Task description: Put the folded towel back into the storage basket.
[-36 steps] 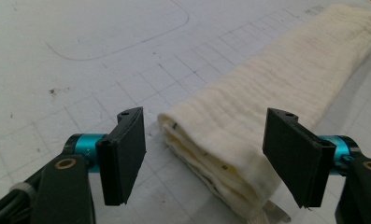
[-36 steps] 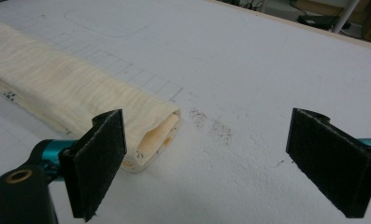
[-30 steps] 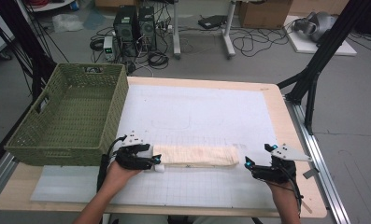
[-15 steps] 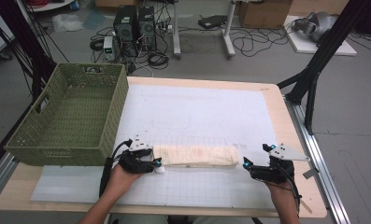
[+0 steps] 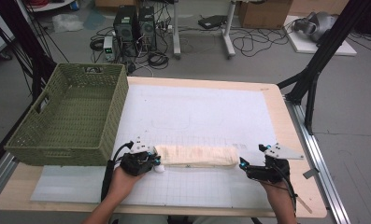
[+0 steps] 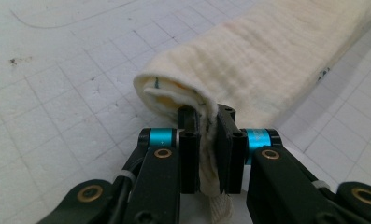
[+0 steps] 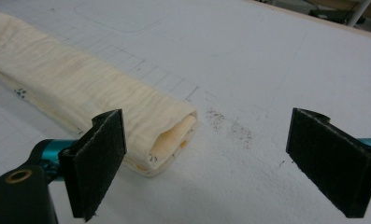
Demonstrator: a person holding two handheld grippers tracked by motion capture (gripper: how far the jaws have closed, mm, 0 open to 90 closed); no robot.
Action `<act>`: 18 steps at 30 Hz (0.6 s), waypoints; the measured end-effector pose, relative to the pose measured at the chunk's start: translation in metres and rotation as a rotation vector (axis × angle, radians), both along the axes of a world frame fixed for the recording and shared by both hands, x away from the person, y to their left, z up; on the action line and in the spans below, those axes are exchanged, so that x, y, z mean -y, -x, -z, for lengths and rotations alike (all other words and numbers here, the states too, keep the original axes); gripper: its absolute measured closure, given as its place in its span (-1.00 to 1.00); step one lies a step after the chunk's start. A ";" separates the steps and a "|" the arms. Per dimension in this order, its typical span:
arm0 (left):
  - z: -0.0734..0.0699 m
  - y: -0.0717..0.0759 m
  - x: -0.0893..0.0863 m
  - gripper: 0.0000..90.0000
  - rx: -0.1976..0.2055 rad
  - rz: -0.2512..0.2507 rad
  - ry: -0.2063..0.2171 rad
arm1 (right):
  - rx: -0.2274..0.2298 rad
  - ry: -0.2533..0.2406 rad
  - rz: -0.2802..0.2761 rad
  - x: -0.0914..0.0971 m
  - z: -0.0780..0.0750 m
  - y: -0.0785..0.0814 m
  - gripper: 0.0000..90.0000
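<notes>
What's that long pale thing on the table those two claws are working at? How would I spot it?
Start at the green woven basket on the table's left and look just right of its near corner. There a folded cream cloth lies as a long flat strip on the white gridded mat, between the left gripper, shut on one end, and the open right gripper. It is the table's one soft, pale thing.

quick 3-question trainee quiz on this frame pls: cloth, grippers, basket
1. True or false: the left gripper is shut on the folded cloth.
2. The right gripper is: A) shut on the cloth, B) open beside the cloth's end, C) inside the basket.
3. On which side of the table, in the high view, does the green basket sit?

Key: 1 true; 2 B; 3 the left side.
</notes>
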State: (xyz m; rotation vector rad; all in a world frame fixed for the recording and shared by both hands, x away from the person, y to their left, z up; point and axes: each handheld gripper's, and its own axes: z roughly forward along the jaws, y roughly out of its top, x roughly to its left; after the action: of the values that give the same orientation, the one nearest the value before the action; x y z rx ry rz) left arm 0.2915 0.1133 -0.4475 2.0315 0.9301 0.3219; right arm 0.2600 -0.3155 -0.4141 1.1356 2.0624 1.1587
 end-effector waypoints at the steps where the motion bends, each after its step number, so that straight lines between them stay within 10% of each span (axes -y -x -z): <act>1: 0.000 0.000 0.000 0.80 0.004 0.002 0.005 | -0.011 -0.003 -0.001 -0.001 0.002 -0.001 -0.75; 10: -0.002 0.000 -0.003 0.80 0.010 0.004 0.026 | -0.079 -0.022 -0.004 -0.024 0.019 -0.014 -0.72; 18: -0.002 -0.001 -0.005 0.80 0.006 -0.002 0.032 | -0.134 0.013 -0.009 -0.032 0.032 -0.019 -0.18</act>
State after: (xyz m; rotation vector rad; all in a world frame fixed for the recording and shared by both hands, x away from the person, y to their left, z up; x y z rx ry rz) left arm 0.2927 0.1183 -0.4458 1.9991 0.9281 0.3119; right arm 0.2785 -0.2836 -0.4456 1.2287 2.1736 1.0984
